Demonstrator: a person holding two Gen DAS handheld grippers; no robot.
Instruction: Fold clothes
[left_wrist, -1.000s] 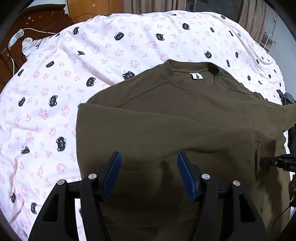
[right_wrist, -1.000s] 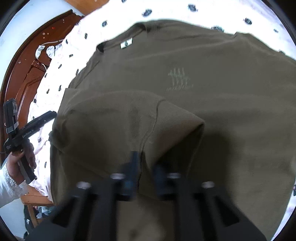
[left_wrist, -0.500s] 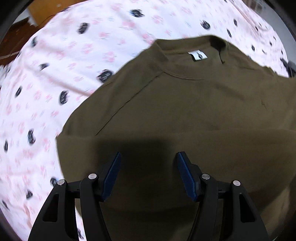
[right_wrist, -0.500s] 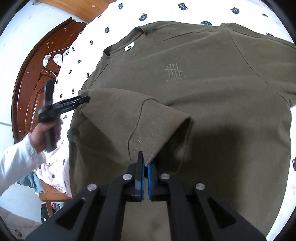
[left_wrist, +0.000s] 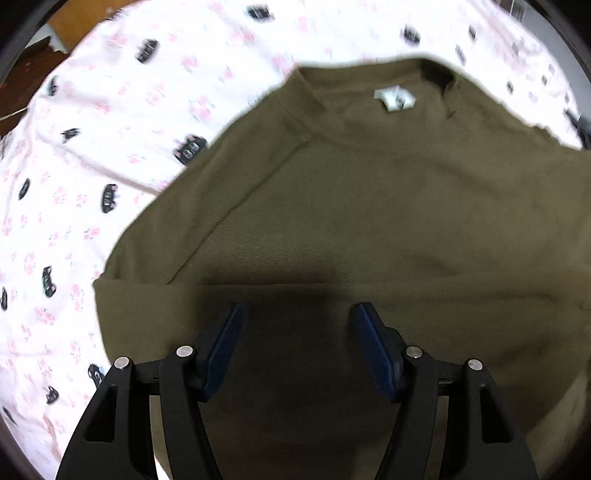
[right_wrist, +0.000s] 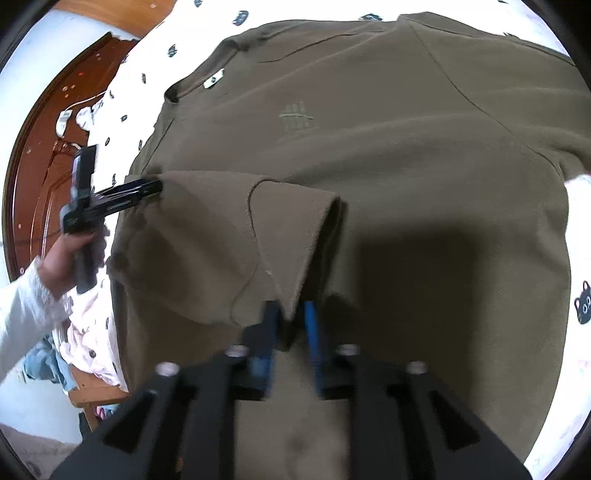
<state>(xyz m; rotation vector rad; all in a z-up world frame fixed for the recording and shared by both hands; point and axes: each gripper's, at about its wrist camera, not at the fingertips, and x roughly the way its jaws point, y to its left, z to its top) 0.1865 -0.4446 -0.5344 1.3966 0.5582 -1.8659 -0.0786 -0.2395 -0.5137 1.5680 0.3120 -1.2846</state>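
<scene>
Right wrist view: right tool loosely straddles the folded-in sleeve cuff of the olive sweatshirt on the bed, left tool spread apart above its folded edge.

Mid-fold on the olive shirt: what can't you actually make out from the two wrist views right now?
- Print on the white neck label of the olive-brown cotton T-shirt: motion-blurred in the left wrist view, too small in the right.
- Shirt hem: hidden below both grippers' frames.
- Right gripper: blurred, grip on the folded sleeve unclear.
- Pale chest logo: too faint.
</scene>
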